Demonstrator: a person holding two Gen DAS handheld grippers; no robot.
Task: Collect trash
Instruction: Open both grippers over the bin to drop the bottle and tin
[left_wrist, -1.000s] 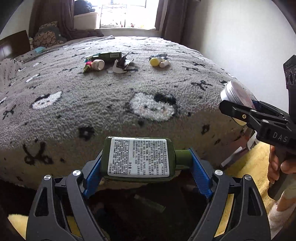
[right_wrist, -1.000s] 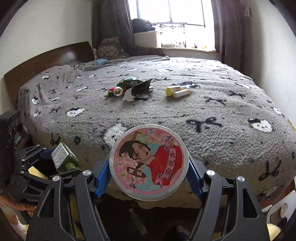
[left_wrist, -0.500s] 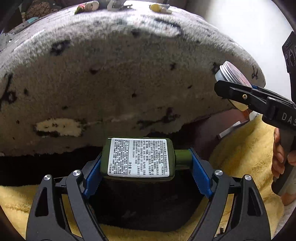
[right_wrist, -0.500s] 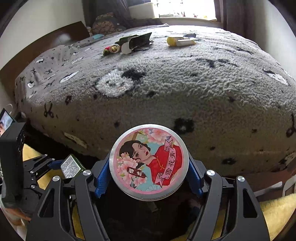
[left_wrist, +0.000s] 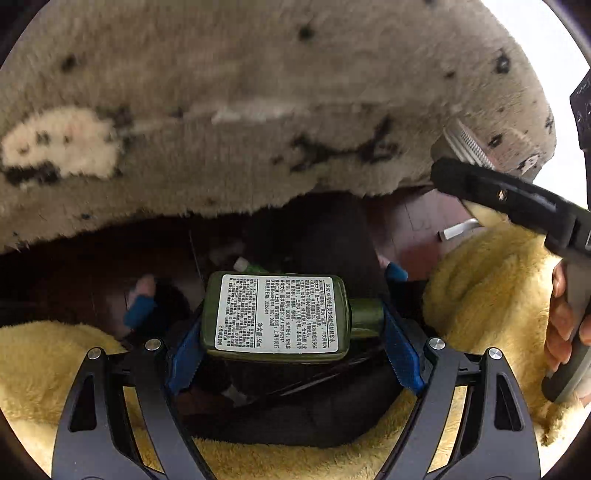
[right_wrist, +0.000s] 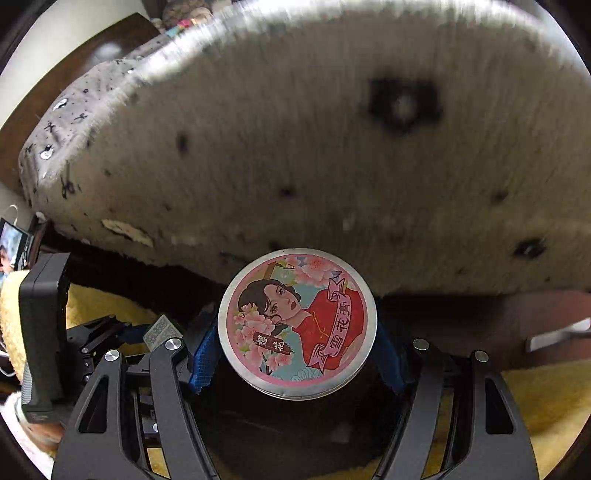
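Left gripper (left_wrist: 291, 325) clamped green bottle (left_wrist: 275, 317), lower centre; right gripper (right_wrist: 295, 339) clamped round tin (right_wrist: 297, 323). Both had dipped from bed top toward dark bin (left_wrist: 280, 413) below; drop-off looked imminent.

Both wrist views low, close, facing the gray blanket's (left_wrist: 258, 110) hanging edge, shared.

Dark bin (left_wrist: 280, 410) contents indistinct; bedspread (right_wrist: 332, 155) motion-blurred in right view
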